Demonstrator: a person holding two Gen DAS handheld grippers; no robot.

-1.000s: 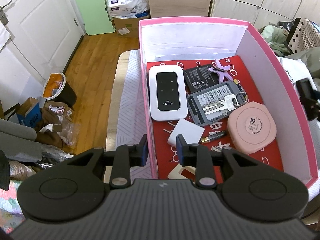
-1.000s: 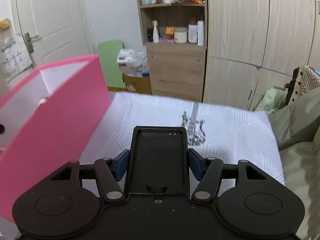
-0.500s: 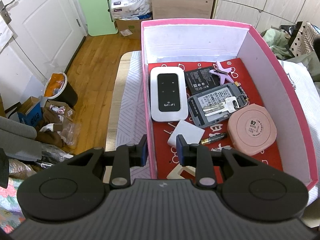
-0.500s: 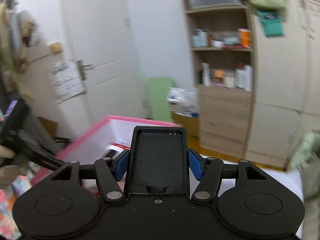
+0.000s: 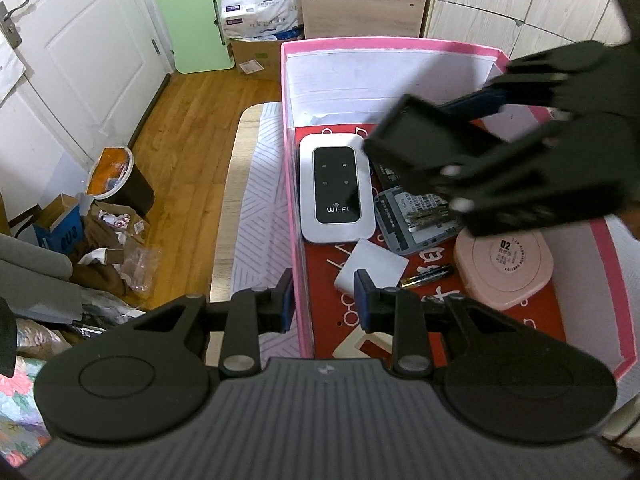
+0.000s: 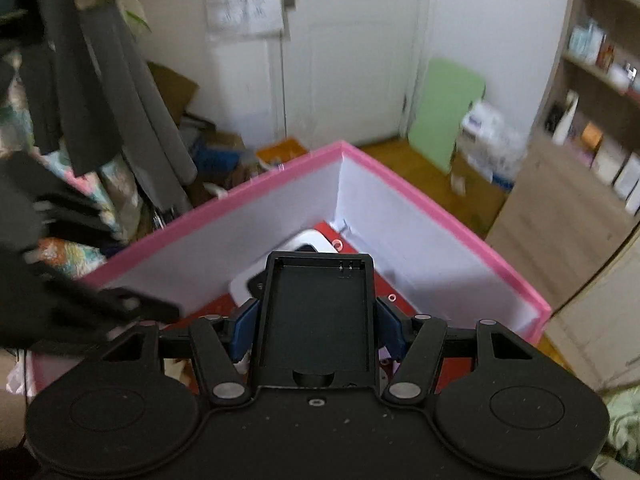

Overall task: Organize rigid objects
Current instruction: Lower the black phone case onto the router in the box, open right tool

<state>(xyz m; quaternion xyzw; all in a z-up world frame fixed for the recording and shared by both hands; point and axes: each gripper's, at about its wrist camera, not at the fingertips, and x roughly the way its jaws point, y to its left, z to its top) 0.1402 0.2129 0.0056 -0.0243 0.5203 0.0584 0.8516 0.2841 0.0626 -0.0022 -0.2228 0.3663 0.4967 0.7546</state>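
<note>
— Since a second ago the right gripper [image 5: 460, 128] has swung from over the white table cover to above the pink box [image 5: 291, 184], and it now shows in the left wrist view, which had only the box contents before.

— What is it carrying?

— Its fingers are clamped on a black battery tray [image 6: 318, 316]. The right wrist view shows the tray's hollow face and two contacts at its far end; the left wrist view shows only its dark outer side, blurred, hanging above the Wi-Fi router [image 5: 336, 188] and the grey device with keys [image 5: 416, 220].

— And the left gripper [image 5: 322, 300]?

— It is parted, holding nothing; one blue pad is outside the box's left wall and the other inside, so the wall stands between them. Whether they touch it I cannot tell.

— What else does the left view alone give?

— The box floor: a white square block [image 5: 372, 268] just past the inner pad, a battery [image 5: 426, 276] beside it, and a pink round case [image 5: 506, 260] near the right wall. From the right wrist, the tray hides nearly all of that; only a corner of the router and the box's white inner walls appear.
</note>
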